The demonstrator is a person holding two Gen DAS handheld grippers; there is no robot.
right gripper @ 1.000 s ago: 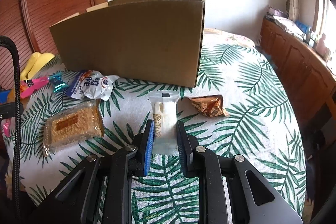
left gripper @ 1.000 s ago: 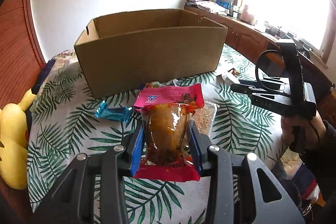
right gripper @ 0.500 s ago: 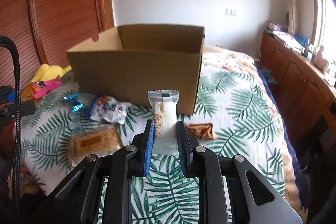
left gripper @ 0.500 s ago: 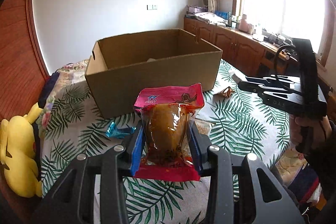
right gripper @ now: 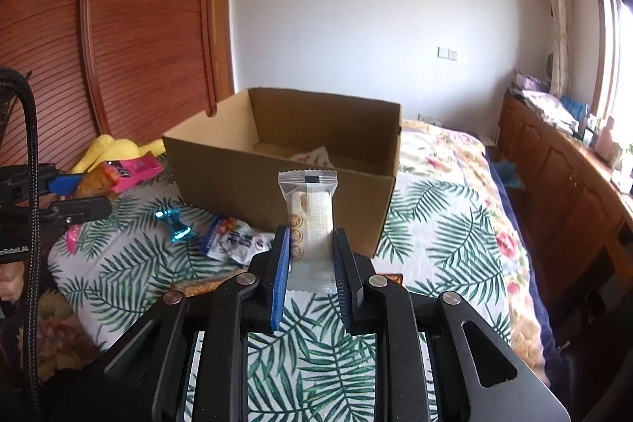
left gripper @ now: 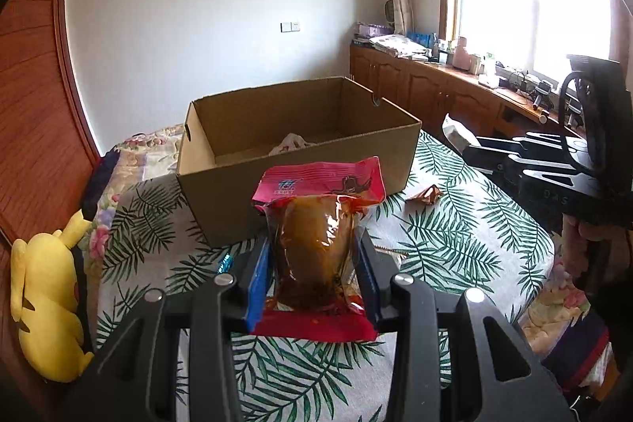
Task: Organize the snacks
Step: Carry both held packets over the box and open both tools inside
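- Bed (right gripper: 447, 220), palm-leaf cover: carries all items; open cover on the window side of the box; the near edge runs under both grippers.
- Cardboard box (left gripper: 300, 161): open-topped, mid-bed; one white packet (left gripper: 290, 142) on its floor, the remaining floor bare.
- Left gripper (left gripper: 314, 279): clamped on a red sauce pouch (left gripper: 316, 244), held upright above the cover, short of the box's near wall.
- Right gripper (right gripper: 310, 260): clamped on a clear biscuit pack (right gripper: 310, 220), upright, before the box's near corner.
- Loose on the cover near the box: blue-white packet (right gripper: 233, 242); teal candy (right gripper: 174, 224); brown wrapper (left gripper: 427, 193).

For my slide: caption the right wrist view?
Right gripper holds a clear-wrapped snack before the open cardboard box.
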